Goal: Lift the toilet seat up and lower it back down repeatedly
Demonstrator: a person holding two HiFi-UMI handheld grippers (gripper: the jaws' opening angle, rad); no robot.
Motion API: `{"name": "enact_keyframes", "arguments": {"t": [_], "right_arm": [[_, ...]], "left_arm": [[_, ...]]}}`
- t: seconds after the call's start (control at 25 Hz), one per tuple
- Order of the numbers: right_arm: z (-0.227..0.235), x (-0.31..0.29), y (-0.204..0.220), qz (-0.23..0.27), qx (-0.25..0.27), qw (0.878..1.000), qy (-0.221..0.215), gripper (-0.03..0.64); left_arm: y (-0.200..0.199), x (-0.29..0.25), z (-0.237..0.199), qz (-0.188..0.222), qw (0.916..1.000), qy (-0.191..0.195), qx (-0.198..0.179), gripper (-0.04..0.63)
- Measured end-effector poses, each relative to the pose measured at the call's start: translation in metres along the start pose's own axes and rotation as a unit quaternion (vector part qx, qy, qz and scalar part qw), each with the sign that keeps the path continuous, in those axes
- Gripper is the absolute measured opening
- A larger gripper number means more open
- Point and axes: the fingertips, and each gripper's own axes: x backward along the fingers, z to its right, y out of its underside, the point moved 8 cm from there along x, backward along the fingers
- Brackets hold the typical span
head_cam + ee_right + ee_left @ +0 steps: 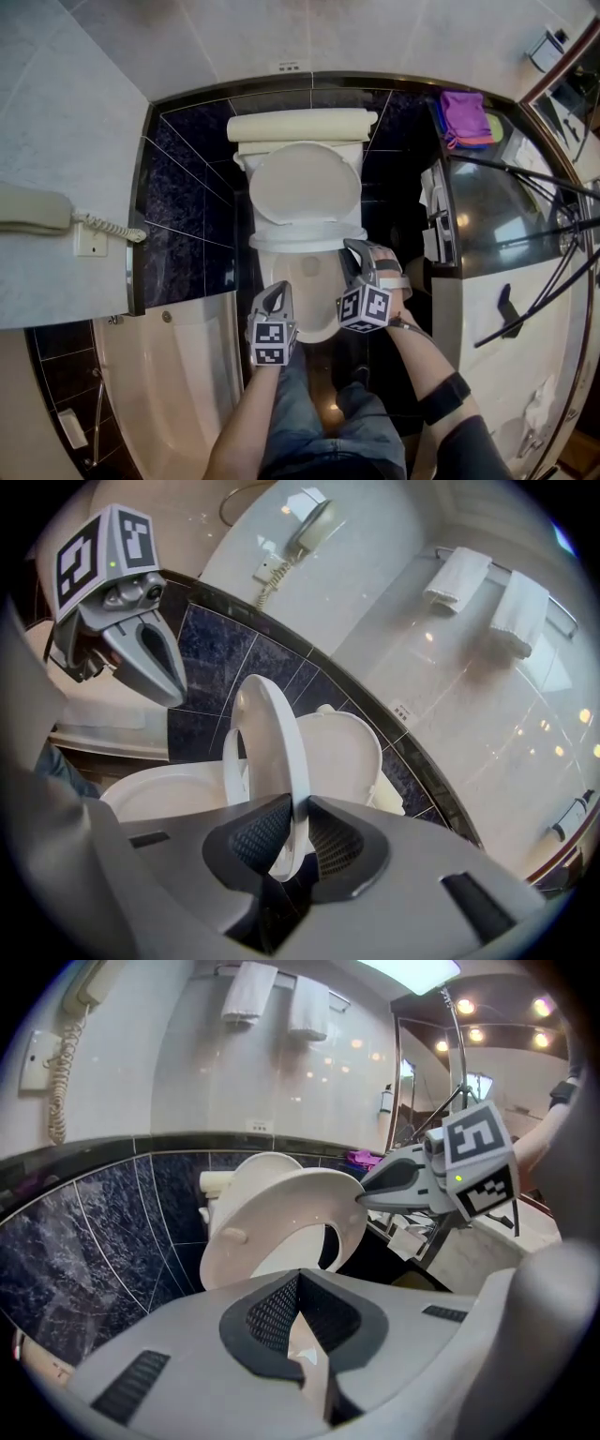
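- Right hand-held gripper clenched on the toilet seat, its rim pinched between both pads.
- Toilet seat tilted partway up: off the bowl, short of the raised lid behind it.
- Left hand-held gripper: jaws together, nothing in them, over the bowl's near left edge, clear of the seat.

You stand in a bathroom, likely a hotel's: a toilet ahead, a bathtub to your left, a wall telephone, and white towels hanging above.
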Motion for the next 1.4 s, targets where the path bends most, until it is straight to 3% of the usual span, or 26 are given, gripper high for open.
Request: {"name": "enact_keyframes", "arguments": {"t": [0.32,0.76,0.88,1.0,1.12,1.28,1.4], "right_arm": [[-0.089,0.043,0.026,-0.011,0.063,0.997,-0.042,0.081],[-0.136,0.063,0.047,-0.021,0.075,0.993,-0.093,0.081],[-0.15,0.078,0.058,-0.016,0.07,0.993,-0.095,0.023],[-0.161,0.092,0.08,-0.025,0.028,0.995,-0.091,0.017],[-0.166,0.093,0.108,-0.042,-0.06,0.995,-0.072,0.017],[-0.172,0.078,0.145,-0.059,-0.182,0.98,-0.049,0.017],[-0.183,0.062,0.164,-0.059,-0.202,0.977,-0.043,0.017]], "left_arm": [[0.034,0.008,0.018,-0.01,0.9996,-0.01,0.024,0.0],[0.087,0.017,0.033,-0.041,0.9986,-0.012,0.032,0.0],[0.102,0.02,0.038,-0.051,0.9981,-0.007,0.033,0.0],[0.127,0.022,0.046,-0.068,0.997,0.001,0.036,0.0],[0.165,0.021,0.052,-0.084,0.9958,0.008,0.037,0.0],[0.224,0.011,0.059,-0.1,0.9944,0.024,0.024,0.0],[0.263,0.0,0.062,-0.108,0.9933,0.042,0.004,0.0]]}}
